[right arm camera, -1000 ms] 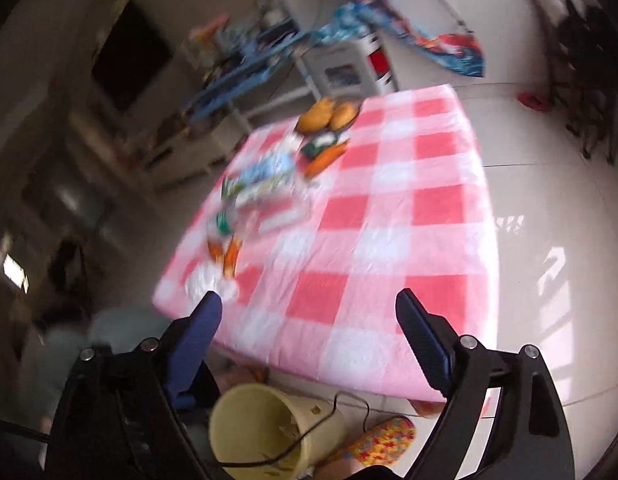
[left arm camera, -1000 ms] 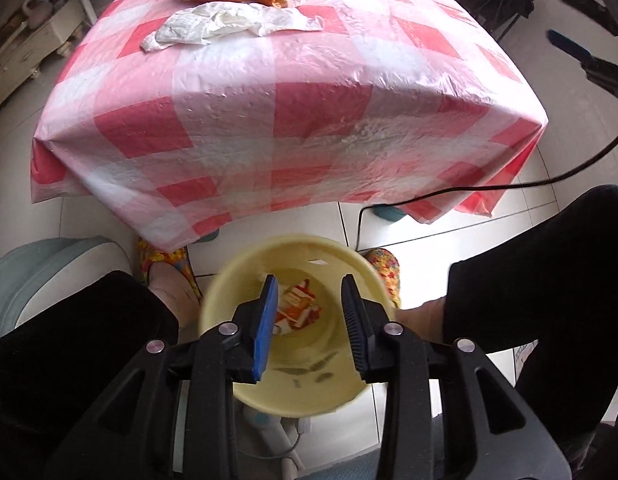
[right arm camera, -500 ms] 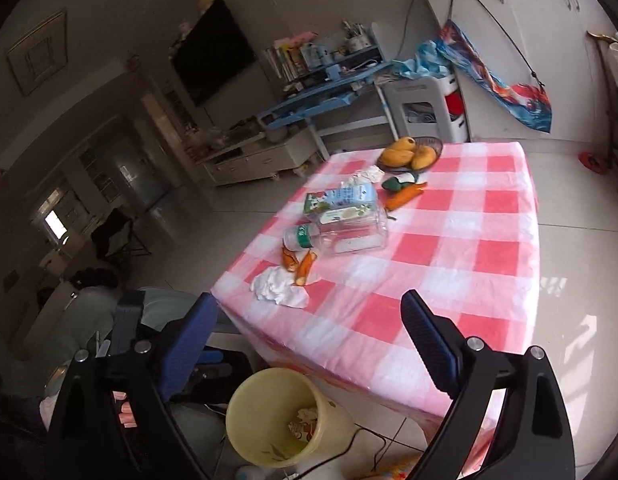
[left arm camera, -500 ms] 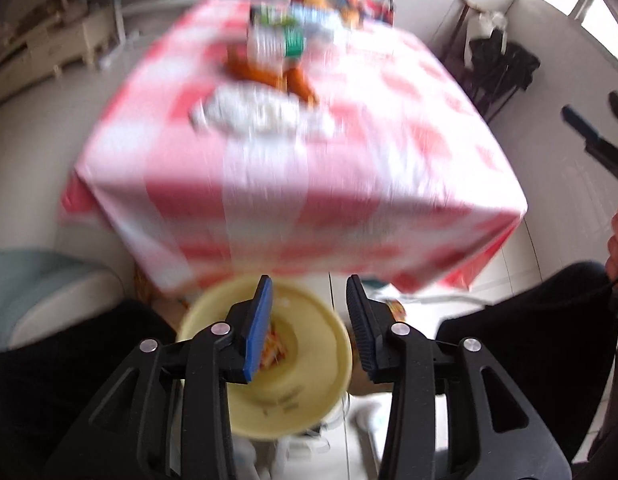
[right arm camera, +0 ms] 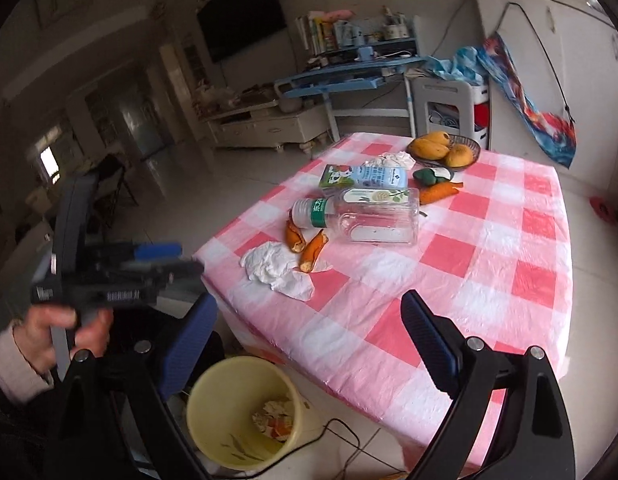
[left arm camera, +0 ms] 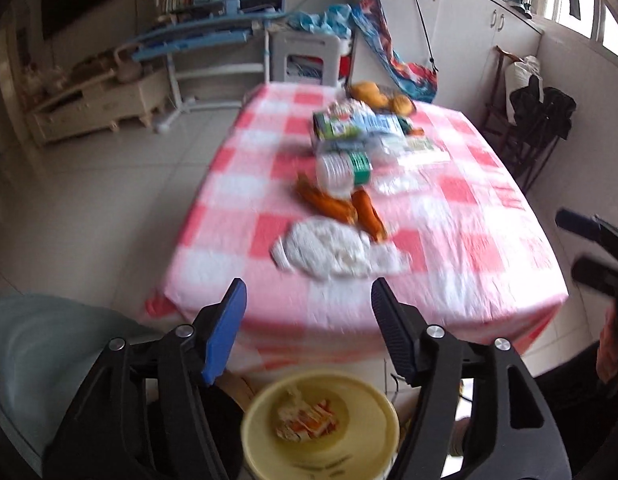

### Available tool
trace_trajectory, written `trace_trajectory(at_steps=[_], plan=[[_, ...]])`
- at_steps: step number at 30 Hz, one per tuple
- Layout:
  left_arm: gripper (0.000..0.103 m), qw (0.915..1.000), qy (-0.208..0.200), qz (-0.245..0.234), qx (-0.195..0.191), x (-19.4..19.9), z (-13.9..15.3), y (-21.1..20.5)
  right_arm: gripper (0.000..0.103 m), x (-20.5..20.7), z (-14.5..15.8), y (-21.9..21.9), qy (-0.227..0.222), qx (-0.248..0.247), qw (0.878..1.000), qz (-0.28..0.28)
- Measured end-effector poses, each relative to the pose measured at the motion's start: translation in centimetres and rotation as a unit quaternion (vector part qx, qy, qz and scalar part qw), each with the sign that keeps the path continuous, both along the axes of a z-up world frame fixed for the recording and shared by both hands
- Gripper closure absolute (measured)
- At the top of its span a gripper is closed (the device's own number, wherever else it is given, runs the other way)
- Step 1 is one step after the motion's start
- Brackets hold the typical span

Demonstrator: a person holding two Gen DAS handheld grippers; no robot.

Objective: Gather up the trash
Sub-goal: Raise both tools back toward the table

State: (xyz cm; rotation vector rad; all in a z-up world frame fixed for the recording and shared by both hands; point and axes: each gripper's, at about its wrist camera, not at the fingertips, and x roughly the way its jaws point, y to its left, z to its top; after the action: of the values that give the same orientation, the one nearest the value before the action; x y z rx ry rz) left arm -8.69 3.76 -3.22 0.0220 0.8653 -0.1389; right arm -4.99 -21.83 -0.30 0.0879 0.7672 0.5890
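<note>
A yellow bin (left arm camera: 389, 412) (right arm camera: 205, 420) stands on the floor at the table's near edge, with paper and wrapper scraps (left arm camera: 305, 424) (right arm camera: 275, 416) inside. On the checked cloth lie a crumpled white tissue (left arm camera: 329, 248) (right arm camera: 277, 268), orange peels (left arm camera: 333, 204) (right arm camera: 305, 240) and a plastic bottle (left arm camera: 341, 168) (right arm camera: 313, 212). My left gripper (left arm camera: 307, 292) hangs above the bin, short of the table edge; its jaws are opening and nothing is between them. My right gripper (right arm camera: 309, 304) is open and empty over the near edge.
Further back on the table (right arm camera: 489, 260) are a clear plastic jar (right arm camera: 377, 216), a milk carton (right arm camera: 361, 176), a carrot (right arm camera: 439, 192) and a bowl of mangoes (right arm camera: 441, 148). A cable (right arm camera: 349, 432) runs across the floor by the bin. A person's knees flank the bin.
The left gripper rose from just over the bin, tilted up toward the tabletop, and its jaws spread wider. The right gripper's view rolled level and drew nearer to the table.
</note>
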Motion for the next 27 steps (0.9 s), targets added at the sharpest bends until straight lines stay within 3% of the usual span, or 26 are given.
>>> trace_trajectory(at_steps=[9, 14, 17, 23, 27], plan=[[0.034, 0.9984, -0.049, -0.008, 0.025, 4.5, 2.8, -1.4, 0.014, 1.7, 2.4, 1.5, -0.04, 0.012, 0.999, -0.001], [0.032, 0.9973, -0.067, -0.001, 0.03, 5.4, 2.6, -1.2, 0.014, 3.0, 0.7, 2.9, -0.048, 0.023, 0.999, -0.008], [0.03, 0.9977, -0.056, 0.009, 0.037, 5.8, 1.5, -0.3, 0.014, 4.0, -1.0, 3.9, -0.018, -0.003, 1.0, -0.007], [0.025, 0.9983, -0.038, 0.043, -0.009, 6.6, 1.1, 2.1, 0.014, 4.7, -2.3, 5.3, -0.009, -0.022, 1.0, 0.002], [0.024, 0.9984, -0.033, 0.046, -0.004, 6.6, 0.8, 2.2, 0.014, 4.6, -2.9, 6.7, -0.013, -0.041, 0.999, 0.016]])
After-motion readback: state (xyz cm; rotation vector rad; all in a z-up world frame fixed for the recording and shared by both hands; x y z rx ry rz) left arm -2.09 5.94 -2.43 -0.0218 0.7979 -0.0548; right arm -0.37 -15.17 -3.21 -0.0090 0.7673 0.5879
